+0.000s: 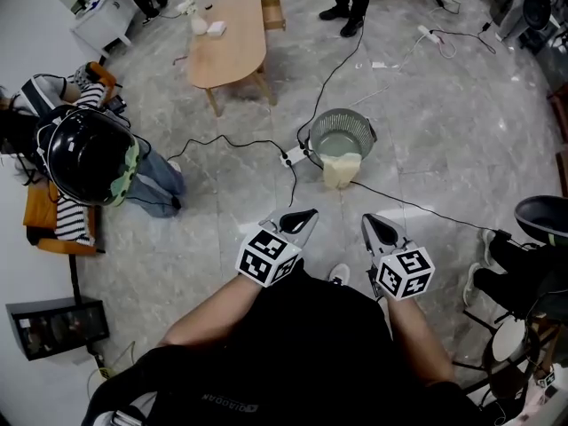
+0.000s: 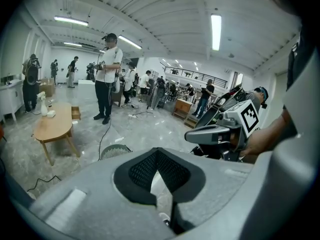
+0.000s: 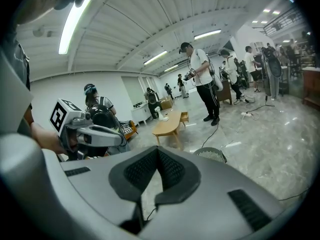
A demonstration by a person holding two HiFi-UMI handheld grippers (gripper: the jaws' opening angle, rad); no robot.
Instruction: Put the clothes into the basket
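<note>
Cloth: the pale cream, soft cloth [image 1: 342,169] hangs over the rim at the basket's 6 o'clock, its upper part inside and its lower end on the grey marbled floor.
Basket: the round grey slatted basket [image 1: 355,121] stands on the floor at 12 o'clock from both tongs, well apart from them.
Left tongs [image 1: 306,216]: closed tip to tip, holding nothing.
Right tongs [image 1: 370,222]: likewise closed and holding nothing.
Grip: judging by how the cloth lies, only the hanging end needs to go in. Open one pair wide and pinch a thick fold near the rim, not the thin edge.
Lift: raise the fold clear above the rim before letting go, so the fabric drops inside and doesn't slide back out.
Hazard: the white power strip [image 1: 291,156] and its black cable lie at the basket's 8 o'clock, so approach from 6 o'clock.
</note>
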